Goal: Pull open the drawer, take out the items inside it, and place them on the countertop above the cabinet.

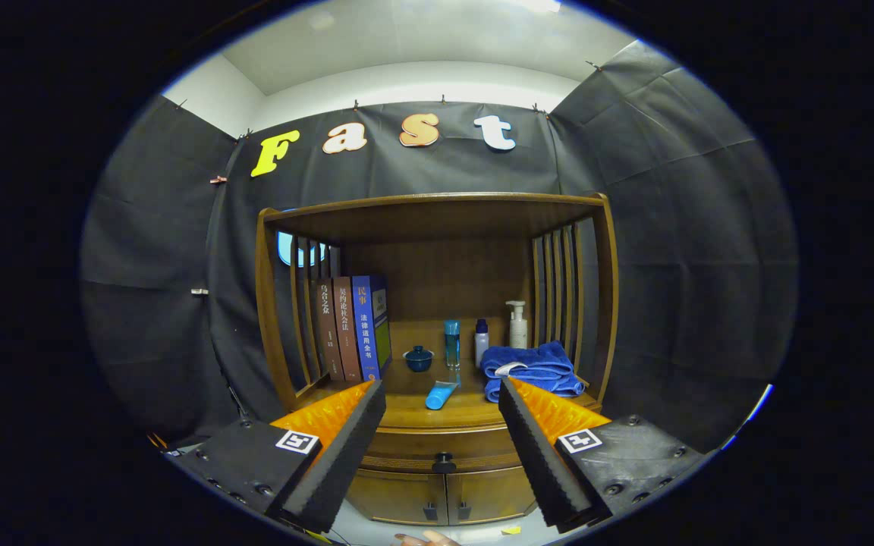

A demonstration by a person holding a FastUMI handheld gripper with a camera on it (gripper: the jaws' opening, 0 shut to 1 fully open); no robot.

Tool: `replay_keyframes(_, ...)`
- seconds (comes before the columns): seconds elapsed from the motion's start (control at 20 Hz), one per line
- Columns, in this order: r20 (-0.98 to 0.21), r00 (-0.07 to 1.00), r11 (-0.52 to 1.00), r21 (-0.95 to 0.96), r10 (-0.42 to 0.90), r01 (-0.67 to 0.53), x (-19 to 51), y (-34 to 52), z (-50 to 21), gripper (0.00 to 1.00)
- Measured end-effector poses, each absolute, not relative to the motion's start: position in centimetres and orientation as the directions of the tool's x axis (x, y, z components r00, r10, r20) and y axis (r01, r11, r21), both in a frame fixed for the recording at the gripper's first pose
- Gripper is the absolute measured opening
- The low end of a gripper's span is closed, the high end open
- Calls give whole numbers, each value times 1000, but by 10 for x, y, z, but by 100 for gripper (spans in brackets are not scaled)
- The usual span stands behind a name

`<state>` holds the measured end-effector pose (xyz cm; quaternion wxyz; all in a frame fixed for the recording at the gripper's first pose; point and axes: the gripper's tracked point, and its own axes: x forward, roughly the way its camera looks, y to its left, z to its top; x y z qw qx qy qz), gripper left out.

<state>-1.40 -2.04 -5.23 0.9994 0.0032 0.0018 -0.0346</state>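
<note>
The gripper [443, 425], fingers spread wide and holding nothing, faces the wooden cabinet [437, 485], whose closed drawer [444, 447] lies straight ahead and slightly below, its dark knob [444, 459] centred between the fingers, under the countertop [414, 409].

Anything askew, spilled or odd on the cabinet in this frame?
One thing: the blue tube lies tipped over near the countertop's front edge, while the bottles behind it stand upright. The drawer is shut. The gripper is open, well short of the drawer knob.
</note>
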Motion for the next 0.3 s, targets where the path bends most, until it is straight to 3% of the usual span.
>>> replay_keyframes(0.3, 3, 999, 999, 0, -41, 41, -24, -15, -46, 99)
